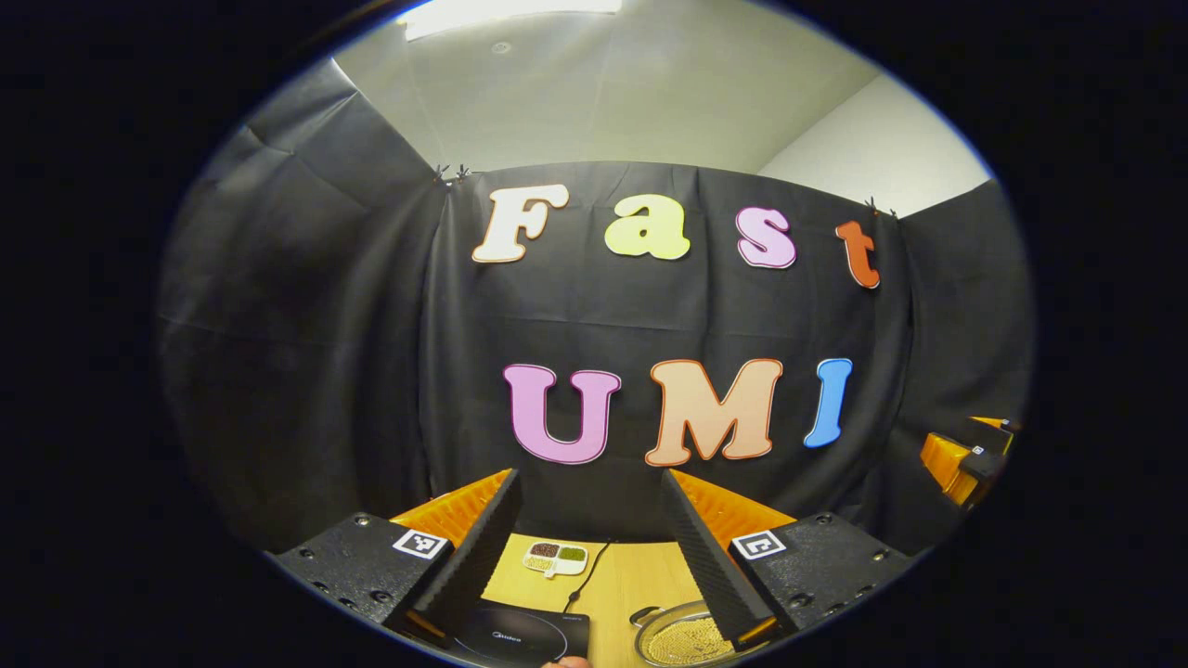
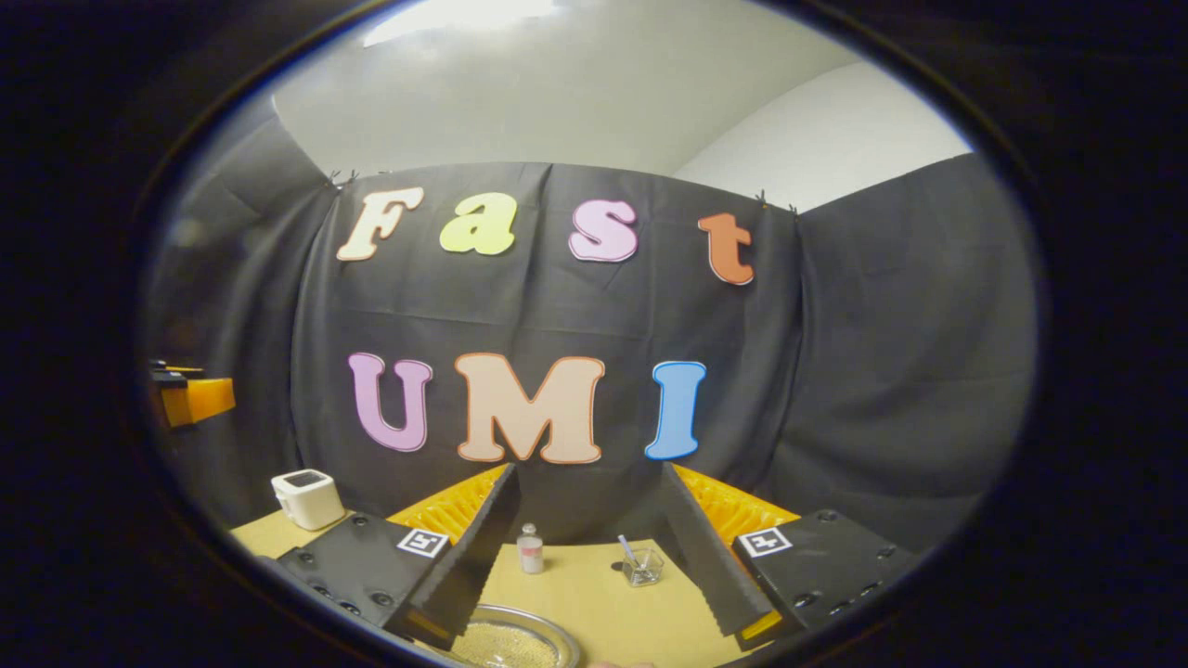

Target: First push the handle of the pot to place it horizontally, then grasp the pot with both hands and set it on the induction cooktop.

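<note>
In the left gripper view, the pot (image 1: 682, 638) is a round metal pan with pale grains inside, low on the wooden table (image 1: 631, 580), with a dark handle stub (image 1: 642, 614) on its left. The black induction cooktop (image 1: 524, 635) lies just left of it. My left gripper (image 1: 589, 478) is held high above both, open, with nothing between its fingers. The right gripper (image 1: 965, 455) shows far off at the right edge. In the right gripper view, the pot's rim (image 2: 509, 640) is at the bottom, below my open right gripper (image 2: 589, 473). The left gripper (image 2: 190, 394) shows at the left edge.
A small white divided dish (image 1: 555, 557) and a black cable (image 1: 589, 571) lie behind the cooktop. In the right gripper view a small bottle (image 2: 530, 549), a glass cup with a spoon (image 2: 642, 566) and a white boxy appliance (image 2: 304, 498) stand on the table (image 2: 603, 603) near the wall.
</note>
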Motion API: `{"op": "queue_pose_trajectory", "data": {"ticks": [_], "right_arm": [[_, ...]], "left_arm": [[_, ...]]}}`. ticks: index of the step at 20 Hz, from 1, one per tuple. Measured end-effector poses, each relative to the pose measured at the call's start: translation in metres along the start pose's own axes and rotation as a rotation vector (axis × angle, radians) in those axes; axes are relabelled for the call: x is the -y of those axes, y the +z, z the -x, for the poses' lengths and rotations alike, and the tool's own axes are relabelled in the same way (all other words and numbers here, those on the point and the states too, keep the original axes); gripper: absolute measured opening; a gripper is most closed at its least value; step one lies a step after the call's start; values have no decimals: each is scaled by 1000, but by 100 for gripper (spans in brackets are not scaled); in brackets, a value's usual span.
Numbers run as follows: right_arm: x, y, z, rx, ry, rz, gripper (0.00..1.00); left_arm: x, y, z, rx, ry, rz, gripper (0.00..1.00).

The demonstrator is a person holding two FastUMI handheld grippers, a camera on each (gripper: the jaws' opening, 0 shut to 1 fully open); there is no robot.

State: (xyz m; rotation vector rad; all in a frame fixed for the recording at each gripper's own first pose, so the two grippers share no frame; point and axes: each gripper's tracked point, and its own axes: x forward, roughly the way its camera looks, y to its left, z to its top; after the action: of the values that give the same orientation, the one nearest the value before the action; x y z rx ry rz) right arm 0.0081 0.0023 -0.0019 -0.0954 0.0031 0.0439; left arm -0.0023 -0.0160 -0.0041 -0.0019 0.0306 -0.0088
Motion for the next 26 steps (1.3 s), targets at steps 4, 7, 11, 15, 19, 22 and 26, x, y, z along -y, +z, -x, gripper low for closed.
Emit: {"op": "queue_pose_trajectory", "data": {"ticks": [4,7,11,15,19,22,26], "right_arm": [[-4,-3,-1,-8,20,11,96],[-5,-7,0,-17,29,5,96],[-5,-11,3,-24,34,-1,72],[-10,-16,8,-38,52,3,44],[-14,-16,14,-39,64,15,29],[-16,-24,21,-52,34,25,20],[-20,-38,16,-95,75,-4,7]], "left_arm": [[-2,4,3,8,16,-10,95],[-3,9,5,19,26,-29,92],[-4,14,9,36,34,-41,96],[-5,15,13,38,36,-50,95],[-7,16,16,40,35,-56,92],[-7,17,18,40,33,-61,92],[-10,17,18,40,35,-78,92]]}}
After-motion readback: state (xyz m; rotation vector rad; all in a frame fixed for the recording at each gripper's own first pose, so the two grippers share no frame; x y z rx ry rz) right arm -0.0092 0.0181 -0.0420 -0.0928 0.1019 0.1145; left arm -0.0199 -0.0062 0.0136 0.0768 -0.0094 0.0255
